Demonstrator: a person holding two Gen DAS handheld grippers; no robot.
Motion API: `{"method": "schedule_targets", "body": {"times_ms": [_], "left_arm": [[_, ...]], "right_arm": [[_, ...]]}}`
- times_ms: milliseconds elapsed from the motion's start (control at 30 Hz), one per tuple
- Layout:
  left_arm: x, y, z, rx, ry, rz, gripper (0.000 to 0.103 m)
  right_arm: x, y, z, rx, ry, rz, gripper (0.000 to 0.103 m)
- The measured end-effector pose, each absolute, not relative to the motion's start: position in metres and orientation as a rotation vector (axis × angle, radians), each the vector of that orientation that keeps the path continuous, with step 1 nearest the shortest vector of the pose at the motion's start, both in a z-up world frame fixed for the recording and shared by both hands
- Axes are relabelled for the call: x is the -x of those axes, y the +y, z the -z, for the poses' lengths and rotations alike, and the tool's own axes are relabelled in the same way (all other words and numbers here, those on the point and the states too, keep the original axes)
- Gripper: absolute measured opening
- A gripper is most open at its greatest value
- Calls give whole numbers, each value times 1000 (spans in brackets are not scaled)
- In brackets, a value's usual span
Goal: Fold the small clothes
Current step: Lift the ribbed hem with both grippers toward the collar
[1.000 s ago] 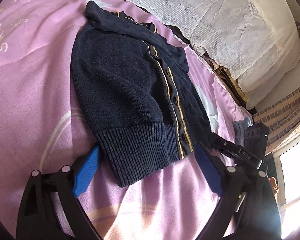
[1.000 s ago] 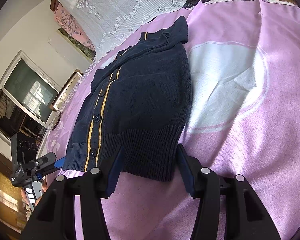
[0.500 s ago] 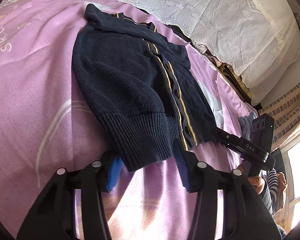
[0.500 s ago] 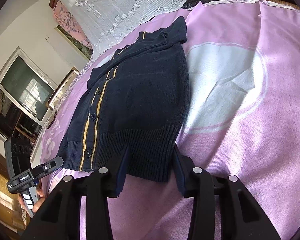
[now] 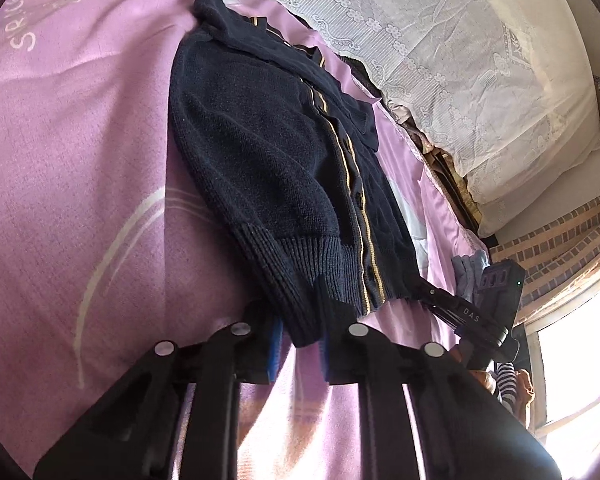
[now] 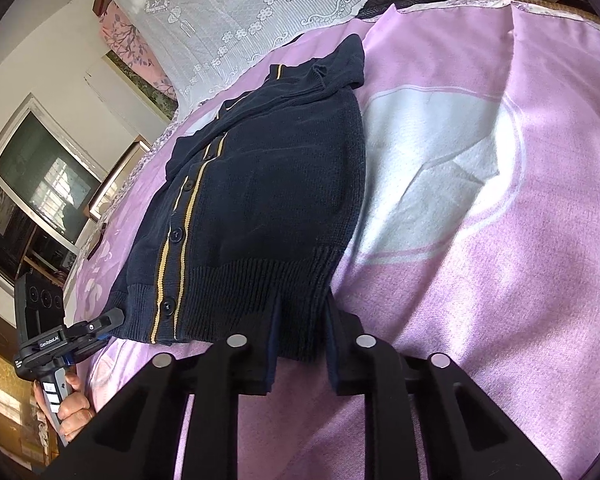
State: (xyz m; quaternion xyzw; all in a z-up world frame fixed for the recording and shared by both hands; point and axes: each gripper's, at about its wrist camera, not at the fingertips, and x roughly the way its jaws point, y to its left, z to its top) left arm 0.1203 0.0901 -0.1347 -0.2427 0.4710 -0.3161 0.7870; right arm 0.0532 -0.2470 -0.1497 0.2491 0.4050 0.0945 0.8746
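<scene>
Navy knit cardigan (image 5: 272, 168) with yellow stripes down the button placket is laid out flat on a pink bedsheet (image 5: 80, 140), collar end pointed toward the lace-covered pillows (image 5: 460, 40). Its ribbed hem is the part nearest both tools. The left tool (image 5: 298, 344) is clamped on the hem's corner on its own side, with the ribbing pinched between the blue pads and bunched up a bit there. The right tool (image 6: 300, 344) is closed onto the hem's opposite corner, knit seen tucked between its fingers. So the garment is stretched out ahead of both tools, held by its bottom edge only, the rest lying on the bed. From the right wrist view, the left tool's handle and the hand (image 6: 74, 412) gripping it are seen just beside the placket end of the hem.
</scene>
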Motion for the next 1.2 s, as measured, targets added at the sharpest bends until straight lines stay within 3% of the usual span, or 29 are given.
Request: {"method": "schedule_targets", "body": {"times_ms": [700, 1200], "left_arm": [[-125, 93, 139, 543, 1042, 694, 11], [-134, 96, 90, 448, 952, 730, 9]], "right_arm": [[-57, -247, 153, -532, 885, -230, 11], [-56, -263, 103, -651, 770, -316, 8]]}}
